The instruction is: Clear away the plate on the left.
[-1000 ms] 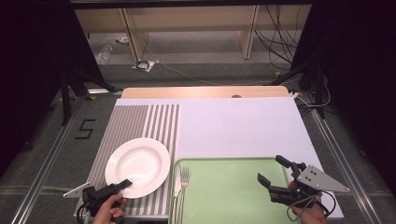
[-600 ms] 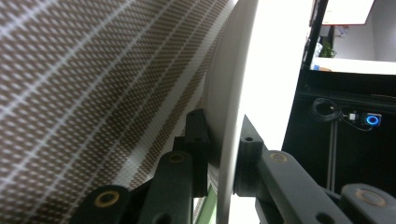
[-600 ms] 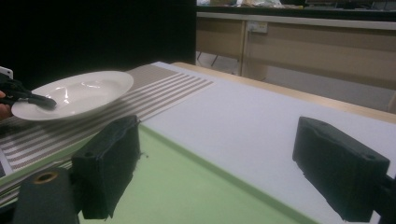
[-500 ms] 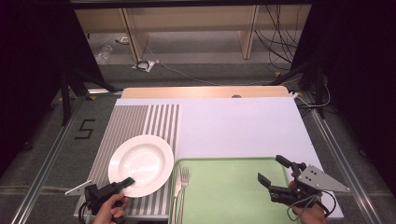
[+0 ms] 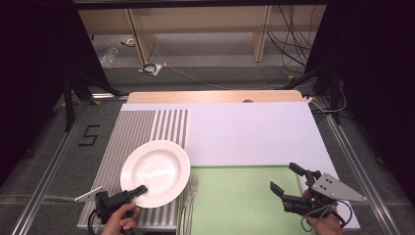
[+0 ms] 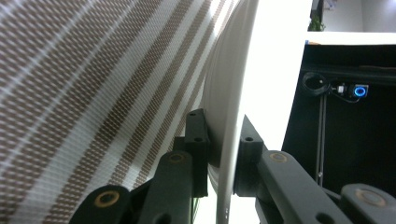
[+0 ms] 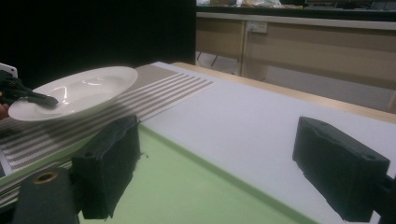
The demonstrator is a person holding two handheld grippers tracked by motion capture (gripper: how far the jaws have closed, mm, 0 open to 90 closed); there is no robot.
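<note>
Plate (image 5: 155, 172) sits lower left of the high view, raised off the striped mat (image 5: 142, 128), its near rim pinched by the left gripper (image 5: 138, 190). Right gripper (image 5: 288, 179) hovers spread over the green mat (image 5: 235, 196), lower right. Fork (image 5: 191, 188) lies beside the plate. Advice: keep the plate level and clear the fork.

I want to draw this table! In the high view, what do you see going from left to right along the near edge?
Left gripper, shut on the rim of the white plate → fork → green mat → right gripper, jaws open.
</note>
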